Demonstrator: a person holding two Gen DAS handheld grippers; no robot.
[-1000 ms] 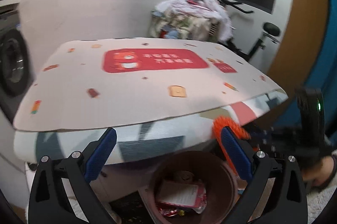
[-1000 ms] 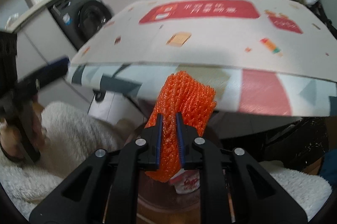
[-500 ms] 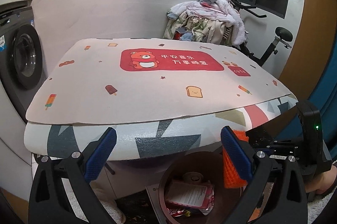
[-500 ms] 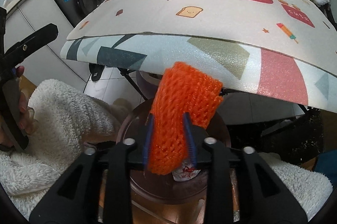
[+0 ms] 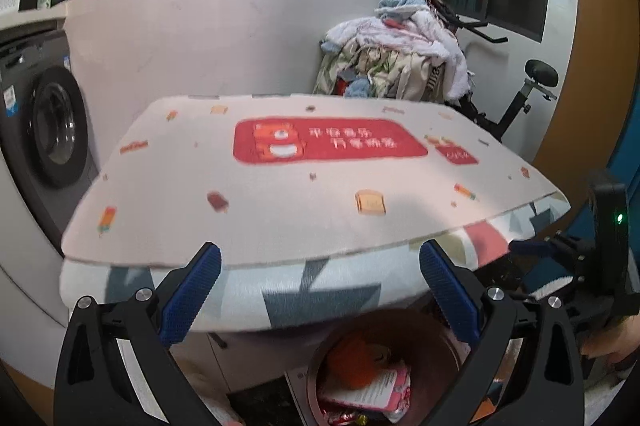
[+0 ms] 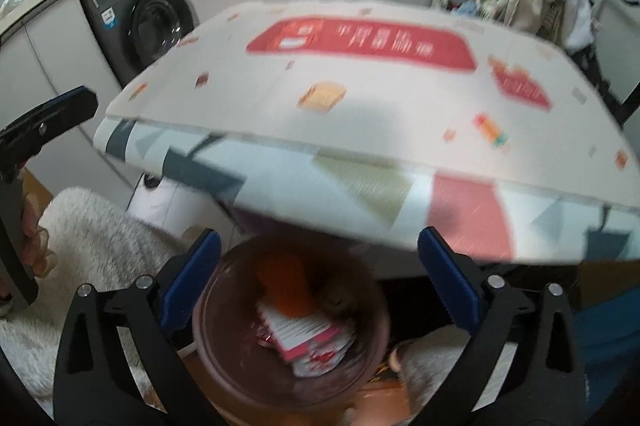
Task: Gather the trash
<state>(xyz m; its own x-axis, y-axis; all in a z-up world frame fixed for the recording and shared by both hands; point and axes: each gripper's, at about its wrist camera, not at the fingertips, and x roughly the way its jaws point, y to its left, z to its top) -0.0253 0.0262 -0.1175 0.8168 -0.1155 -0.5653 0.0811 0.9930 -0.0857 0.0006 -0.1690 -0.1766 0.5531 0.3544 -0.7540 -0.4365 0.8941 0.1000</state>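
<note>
A round brown trash bin (image 6: 372,354) stands on the floor under the table's front edge; it also shows in the left wrist view (image 5: 436,342). An orange foam net (image 6: 286,284) lies inside it on red-and-white wrappers (image 6: 310,340); the net also shows in the left wrist view (image 5: 356,360). My right gripper (image 6: 318,278) is open and empty above the bin. My left gripper (image 5: 320,294) is open and empty, facing the table edge above the bin. The right gripper also shows at the right of the left wrist view (image 5: 560,254).
A table with a cream printed mat (image 5: 312,186) overhangs the bin. A washing machine (image 6: 148,26) stands at the left. A heap of laundry (image 5: 396,54) and an exercise bike (image 5: 528,86) stand behind the table. A white fluffy rug (image 6: 92,238) covers the floor at left.
My right gripper opened and let go of the orange foam net, which dropped into the bin. Both grippers rose a little. The left gripper stayed open.
</note>
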